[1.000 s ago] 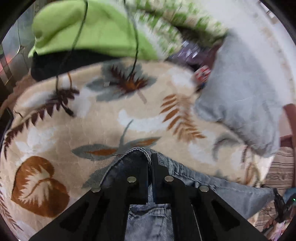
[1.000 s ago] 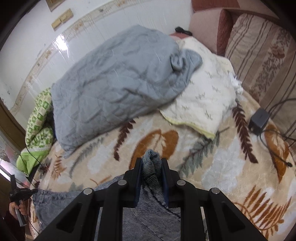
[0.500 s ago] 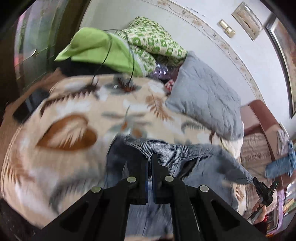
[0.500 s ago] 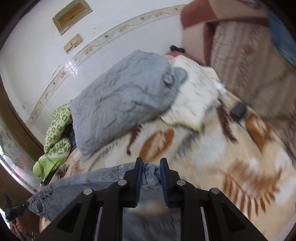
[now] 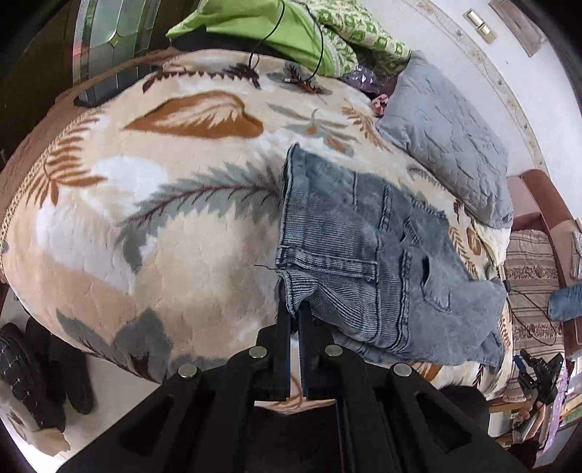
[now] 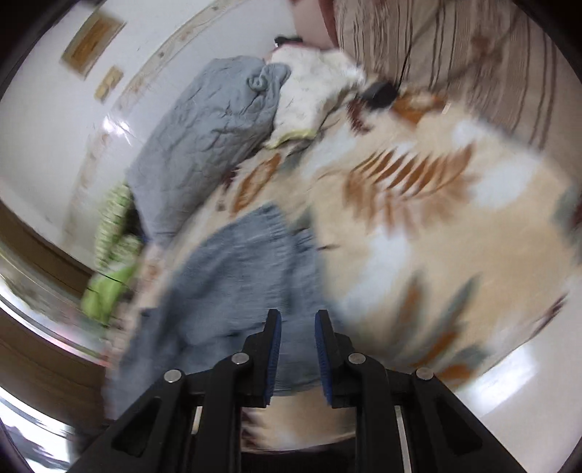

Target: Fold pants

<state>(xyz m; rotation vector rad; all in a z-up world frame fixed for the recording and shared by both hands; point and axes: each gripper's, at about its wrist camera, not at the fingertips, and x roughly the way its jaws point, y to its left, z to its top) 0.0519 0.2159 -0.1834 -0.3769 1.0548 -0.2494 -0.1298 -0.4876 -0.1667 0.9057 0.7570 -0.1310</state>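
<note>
Blue denim pants (image 5: pixel 367 262) lie folded over on the leaf-patterned blanket (image 5: pixel 174 218), waistband and pockets showing. My left gripper (image 5: pixel 295 309) is shut on the near corner of the pants at the bed's front edge. In the blurred right wrist view the pants (image 6: pixel 236 276) lie in a heap ahead of my right gripper (image 6: pixel 297 320). Its jaws stand slightly apart with denim between and below them; whether they still hold cloth is unclear.
A grey quilted pillow (image 5: pixel 447 134) and green bedding (image 5: pixel 291 32) lie at the back of the bed. A black cable (image 5: pixel 280 36) runs over the blanket. A striped sofa cushion (image 6: pixel 454 54) and a black charger (image 6: pixel 380 92) are at the right. Floor lies below the bed edge.
Both grippers pulled back toward the bed's near edge, laying the pants down folded on the blanket. The right jaws have parted from their tight grip.
</note>
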